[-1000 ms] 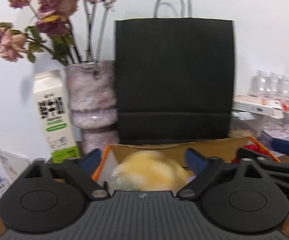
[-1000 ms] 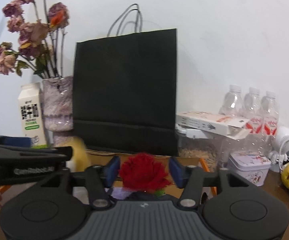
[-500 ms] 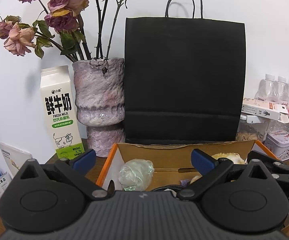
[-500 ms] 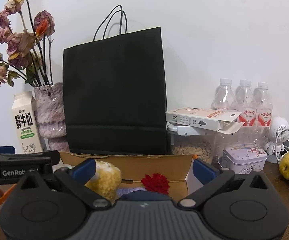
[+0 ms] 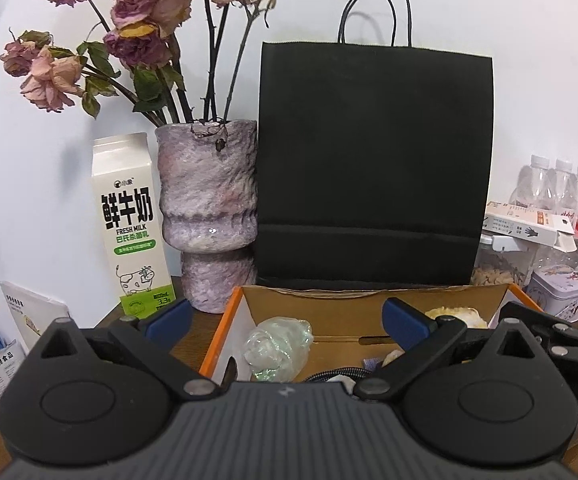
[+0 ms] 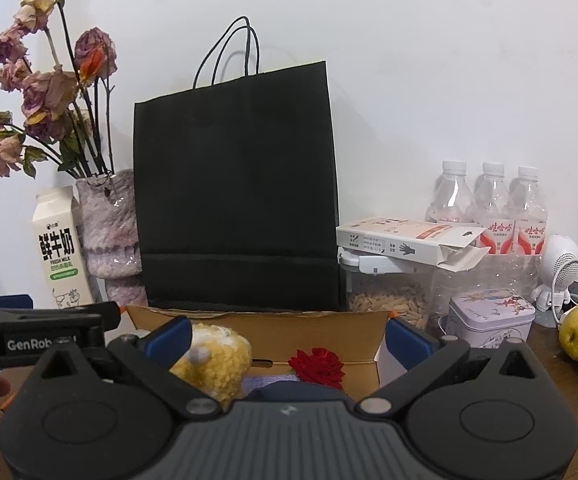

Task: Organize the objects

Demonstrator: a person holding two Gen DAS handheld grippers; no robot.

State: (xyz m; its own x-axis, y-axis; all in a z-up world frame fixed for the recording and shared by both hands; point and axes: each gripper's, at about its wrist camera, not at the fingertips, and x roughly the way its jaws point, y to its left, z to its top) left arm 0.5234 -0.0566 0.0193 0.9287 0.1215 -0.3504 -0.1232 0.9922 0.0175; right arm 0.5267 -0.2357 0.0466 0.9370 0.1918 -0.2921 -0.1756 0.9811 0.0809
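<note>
Both hand-held grippers spread wide, holding nothing
Right hand-held gripper (image 6: 287, 336) and left hand-held gripper (image 5: 285, 318) hover over the cardboard box (image 5: 329, 300); red rose (image 6: 317, 365) lies inside, black bag (image 6: 237, 184) behind

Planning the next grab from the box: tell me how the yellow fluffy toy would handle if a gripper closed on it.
The yellow fluffy toy looks woolly and rounded, so it would probably squash under the pads rather than resist. It seems light for its size, likely an easy lift. Lying loose in the cardboard box beside the red rose, it may shift if nudged.
</note>
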